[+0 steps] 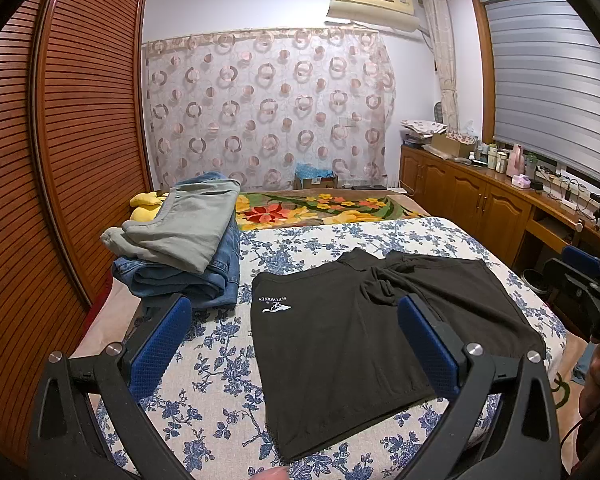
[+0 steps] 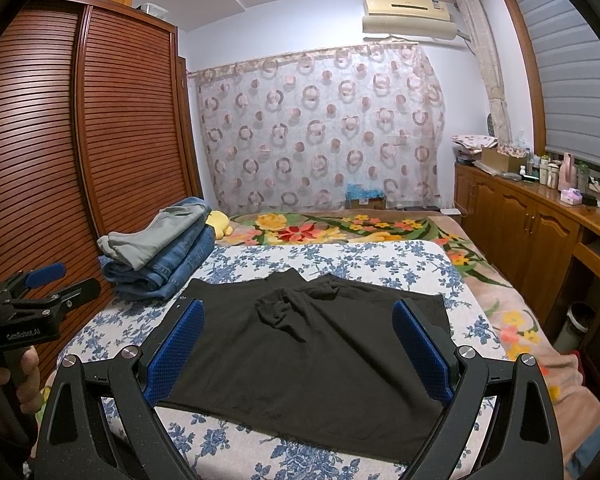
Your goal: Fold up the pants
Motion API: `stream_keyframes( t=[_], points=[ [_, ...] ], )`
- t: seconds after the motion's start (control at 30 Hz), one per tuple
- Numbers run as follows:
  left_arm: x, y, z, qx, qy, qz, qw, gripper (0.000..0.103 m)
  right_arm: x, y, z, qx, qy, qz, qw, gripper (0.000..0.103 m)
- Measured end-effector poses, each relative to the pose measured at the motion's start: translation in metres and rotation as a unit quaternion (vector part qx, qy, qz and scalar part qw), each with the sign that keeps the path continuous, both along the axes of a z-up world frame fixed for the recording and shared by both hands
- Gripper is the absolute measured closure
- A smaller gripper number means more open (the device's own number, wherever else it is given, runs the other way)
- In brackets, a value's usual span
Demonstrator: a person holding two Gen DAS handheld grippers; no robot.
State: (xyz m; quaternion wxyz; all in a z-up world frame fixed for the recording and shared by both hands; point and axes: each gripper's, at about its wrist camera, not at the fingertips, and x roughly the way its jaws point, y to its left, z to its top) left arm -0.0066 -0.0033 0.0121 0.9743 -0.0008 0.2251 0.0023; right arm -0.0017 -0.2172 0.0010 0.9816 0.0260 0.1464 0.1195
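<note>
One pair of black pants (image 1: 340, 332) lies flat on the floral sheet (image 1: 220, 360), bunched near its middle, perhaps at the crotch. Both claws hover over its near edge, the left gripper (image 1: 296, 328) and right gripper (image 2: 300, 328) each spread wide and holding nothing. Left of the pants sits a stack of folded clothes (image 2: 160, 248).

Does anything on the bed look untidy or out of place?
Yes. The black shorts lie mostly flat, but the fabric near the far edge is bunched into wrinkles. The folded stack beside them looks neat.
</note>
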Motion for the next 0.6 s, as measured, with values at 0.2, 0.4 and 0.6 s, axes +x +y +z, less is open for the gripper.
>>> stream_keyframes(
  t=[0.2,0.4,0.6],
  points=[
    [0.000,0.000,0.000,0.000,0.001,-0.001,1.0000,0.000,0.002,0.000,-0.001,-0.001,0.002,0.003,1.000,0.007],
    [-0.001,-0.004,0.011,-0.001,0.014,0.001,0.9999,0.000,0.007,-0.004,-0.006,-0.009,0.015,0.008,1.000,0.007],
    [0.007,0.004,-0.011,-0.003,0.036,-0.003,0.9994,0.000,0.014,-0.010,-0.010,-0.018,0.032,0.010,0.999,0.007]
  ],
)
